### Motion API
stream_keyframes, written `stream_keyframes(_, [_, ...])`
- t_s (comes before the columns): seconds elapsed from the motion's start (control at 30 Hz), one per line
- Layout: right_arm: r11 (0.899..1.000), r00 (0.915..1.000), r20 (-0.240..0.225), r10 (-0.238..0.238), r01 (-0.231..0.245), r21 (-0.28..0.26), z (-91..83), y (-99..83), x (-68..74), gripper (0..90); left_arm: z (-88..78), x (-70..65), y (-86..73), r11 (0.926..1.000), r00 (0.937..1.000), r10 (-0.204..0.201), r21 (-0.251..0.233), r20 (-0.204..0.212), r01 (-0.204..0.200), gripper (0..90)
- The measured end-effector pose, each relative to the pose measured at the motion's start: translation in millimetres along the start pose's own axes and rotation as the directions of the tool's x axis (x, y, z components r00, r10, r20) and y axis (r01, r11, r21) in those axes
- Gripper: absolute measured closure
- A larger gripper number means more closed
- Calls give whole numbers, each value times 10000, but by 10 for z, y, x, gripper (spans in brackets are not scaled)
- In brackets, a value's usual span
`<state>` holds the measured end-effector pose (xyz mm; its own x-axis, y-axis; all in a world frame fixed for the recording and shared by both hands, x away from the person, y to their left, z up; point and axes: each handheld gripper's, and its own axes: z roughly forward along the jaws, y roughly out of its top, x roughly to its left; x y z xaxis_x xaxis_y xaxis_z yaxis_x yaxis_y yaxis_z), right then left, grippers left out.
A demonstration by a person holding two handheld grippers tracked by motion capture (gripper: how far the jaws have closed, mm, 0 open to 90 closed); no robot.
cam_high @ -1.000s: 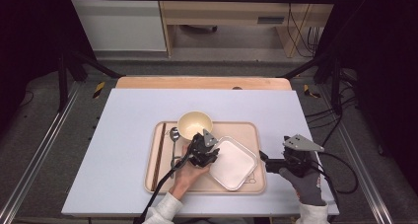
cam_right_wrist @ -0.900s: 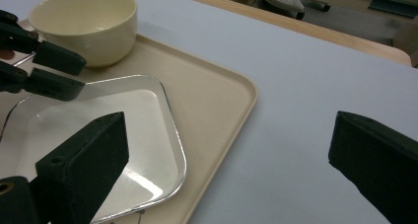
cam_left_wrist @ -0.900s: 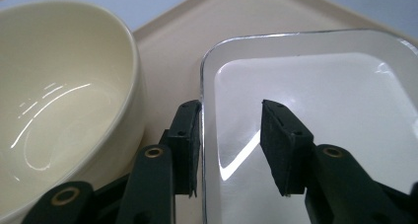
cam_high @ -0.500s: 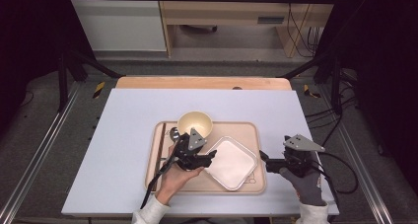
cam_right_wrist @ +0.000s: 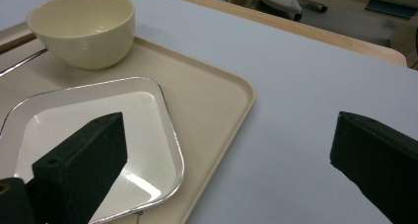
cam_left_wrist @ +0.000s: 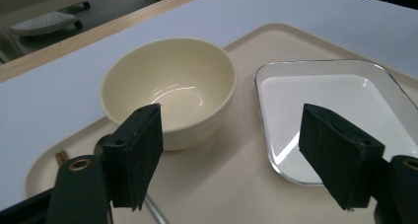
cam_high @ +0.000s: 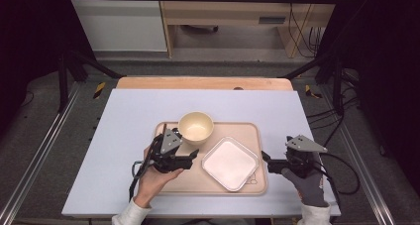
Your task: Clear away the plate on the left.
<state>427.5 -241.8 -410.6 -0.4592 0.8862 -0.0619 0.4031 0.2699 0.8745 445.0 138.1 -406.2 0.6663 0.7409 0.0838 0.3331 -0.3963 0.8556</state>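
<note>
The left claw (cam_high: 194, 154) has just been opening its jaws wide and holds nothing, hanging over the big tan tray (cam_high: 250, 131) that keeps the dishes together. The white square plate (cam_high: 230, 163) lies flat just to its right and the small cream bowl (cam_high: 196, 127) just ahead, while the right claw (cam_high: 264, 157) waits wide open and empty beside the tray

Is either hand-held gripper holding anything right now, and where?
Nothing held. The left hand-held gripper and the right hand-held gripper are both open with empty jaws.
</note>
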Motion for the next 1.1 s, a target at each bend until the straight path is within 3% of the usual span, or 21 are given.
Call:
stream_keyframes(0.3, [10000,10000,91,3,-3,59,-3,-4,-12,11,-192,229,-213,9981,9971,-612,-97,-447,608,220])
stream_keyframes(0.57, [10000,9999,112,-41,40,91,-2,-7,-17,11,-322,423,-389,9966,9927,-825,14,-879,829,204])
stream_keyframes(0.8, [9998,9998,140,-109,107,184,19,-14,-10,9,-441,598,-520,9934,9867,-1144,-226,-1151,1126,200])
stream_keyframes(0.9, [9998,9998,149,-115,112,178,19,-14,-10,9,-473,640,-560,9905,9835,-1366,-302,-1186,1339,199])
stream_keyframes(1.1, [9998,9998,174,-133,130,146,16,-13,-14,10,-504,685,-598,9900,9818,-1406,-324,-1277,1375,199])
